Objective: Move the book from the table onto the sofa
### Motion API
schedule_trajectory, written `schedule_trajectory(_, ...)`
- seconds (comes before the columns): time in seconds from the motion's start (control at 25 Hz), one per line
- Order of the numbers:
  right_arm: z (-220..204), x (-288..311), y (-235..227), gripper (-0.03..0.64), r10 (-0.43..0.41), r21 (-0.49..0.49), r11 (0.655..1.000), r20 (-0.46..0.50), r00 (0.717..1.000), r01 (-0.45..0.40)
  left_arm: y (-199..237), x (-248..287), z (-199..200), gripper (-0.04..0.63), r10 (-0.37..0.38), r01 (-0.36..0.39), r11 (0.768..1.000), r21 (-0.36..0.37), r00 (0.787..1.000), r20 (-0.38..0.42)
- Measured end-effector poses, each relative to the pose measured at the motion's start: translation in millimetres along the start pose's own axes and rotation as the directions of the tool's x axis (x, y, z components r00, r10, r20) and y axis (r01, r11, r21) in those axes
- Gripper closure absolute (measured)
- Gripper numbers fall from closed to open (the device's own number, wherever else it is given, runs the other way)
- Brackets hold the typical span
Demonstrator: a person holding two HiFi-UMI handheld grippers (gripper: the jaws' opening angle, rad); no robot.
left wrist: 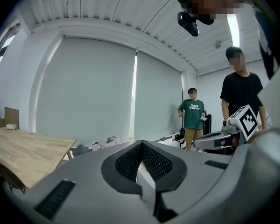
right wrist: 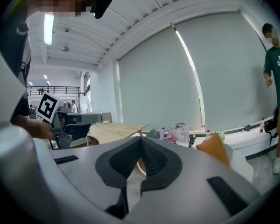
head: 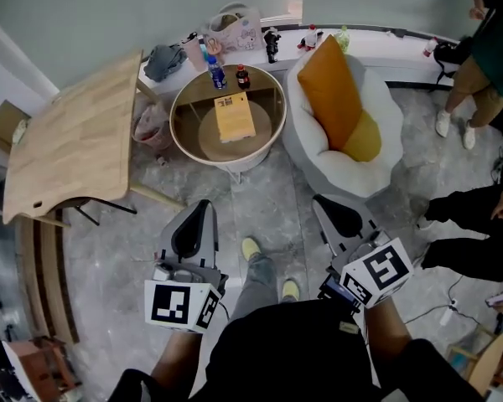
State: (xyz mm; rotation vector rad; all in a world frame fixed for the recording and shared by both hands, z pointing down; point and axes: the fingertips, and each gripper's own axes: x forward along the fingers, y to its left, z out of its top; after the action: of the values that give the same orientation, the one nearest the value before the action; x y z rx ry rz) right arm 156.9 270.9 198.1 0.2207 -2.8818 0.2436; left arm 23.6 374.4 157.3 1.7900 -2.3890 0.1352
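Observation:
An orange-yellow book [head: 235,116] lies flat on the round glass-topped table [head: 184,107] straight ahead. To its right sits a white sofa chair [head: 377,153] with an orange cushion [head: 331,90] leaning on it. My left gripper [head: 203,203] is shut and empty, held well short of the table above the floor. My right gripper [head: 320,201] is shut and empty too, just in front of the sofa chair. Both gripper views show pads pressed together, the left gripper [left wrist: 141,144] and the right gripper [right wrist: 140,141] holding nothing.
Two bottles [head: 216,74] stand at the round table's far edge. A wooden table [head: 71,141] fills the left side. A ledge [head: 377,40] with bags and small items runs along the wall. People stand at the right [head: 486,48]. Cables lie on the floor at the lower right.

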Motion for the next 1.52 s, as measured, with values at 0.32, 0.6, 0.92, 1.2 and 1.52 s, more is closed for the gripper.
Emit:
schedule_trajectory(0.32,16,38,-20,0.609,-0.001,0.003,1.000,-0.013,1.000,0.001,26,35,6,0.589,-0.014,0.014,1.000,0.005,1.000,-0.024)
schedule_trajectory(0.6,27,71,-19,0.609,-0.018,0.000,1.000,-0.016,1.000,0.018,64,46,11,0.588,-0.015,0.015,1.000,0.001,1.000,-0.018)
schedule_trajectory(0.92,43,108,-15,0.609,-0.061,-0.042,0.997,-0.037,0.997,0.059,120,54,7,0.588,0.004,-0.003,0.999,-0.041,1.000,0.005)
schedule_trajectory(1.2,50,149,-14,0.609,-0.083,-0.065,0.995,-0.049,0.995,0.080,163,65,14,0.589,0.001,0.001,0.999,-0.047,1.000,0.029)
schedule_trajectory(1.52,56,176,-7,0.609,-0.090,-0.090,0.992,-0.052,0.995,0.085,195,69,14,0.589,0.011,-0.009,0.999,-0.049,0.999,0.046)
